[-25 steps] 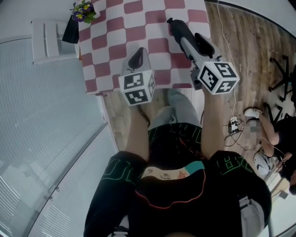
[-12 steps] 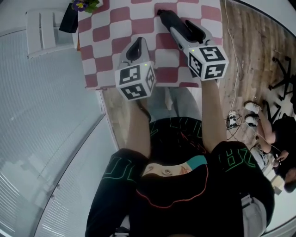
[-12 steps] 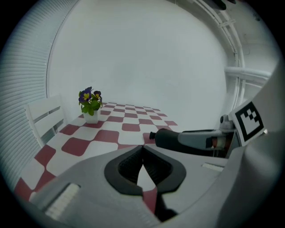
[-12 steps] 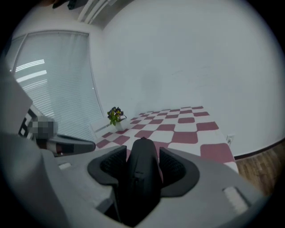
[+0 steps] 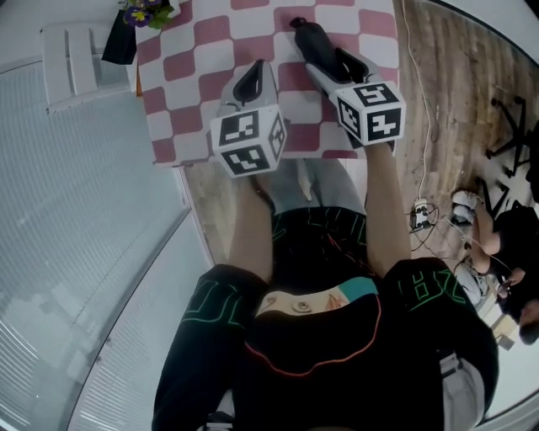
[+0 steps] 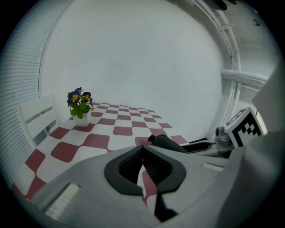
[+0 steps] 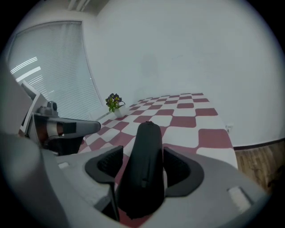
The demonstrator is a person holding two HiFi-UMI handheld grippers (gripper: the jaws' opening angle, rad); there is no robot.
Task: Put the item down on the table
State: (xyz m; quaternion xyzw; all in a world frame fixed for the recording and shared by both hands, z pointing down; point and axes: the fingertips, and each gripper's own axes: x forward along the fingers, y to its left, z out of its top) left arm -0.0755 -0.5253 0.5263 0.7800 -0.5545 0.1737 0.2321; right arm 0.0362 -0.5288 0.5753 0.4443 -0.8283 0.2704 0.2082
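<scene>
A black, elongated zipped pouch (image 7: 147,142) lies between the jaws of my right gripper (image 7: 142,153), its far end pointing out over the red-and-white checked table (image 5: 194,67). The jaws have just been opening; a gap shows beside the left pad, so the gripper is open around the pouch. In the head view the pouch (image 5: 310,38) sticks out ahead of the right gripper (image 5: 327,67) over the table's near right part. In the left gripper view the pouch (image 6: 167,142) sits low at the tabletop. My left gripper (image 6: 142,156) is shut and empty, over the table's near edge (image 5: 251,80).
A small white pot of purple flowers (image 5: 147,13) stands at the table's far left corner, also in the left gripper view (image 6: 80,109). A white slatted seat (image 5: 72,67) stands left of the table. On the wooden floor at right are cables (image 5: 421,223) and a seated person (image 5: 505,244).
Both grippers moved farther out over the table. The right one came down and leftward with the pouch, and the left one edged forward.
</scene>
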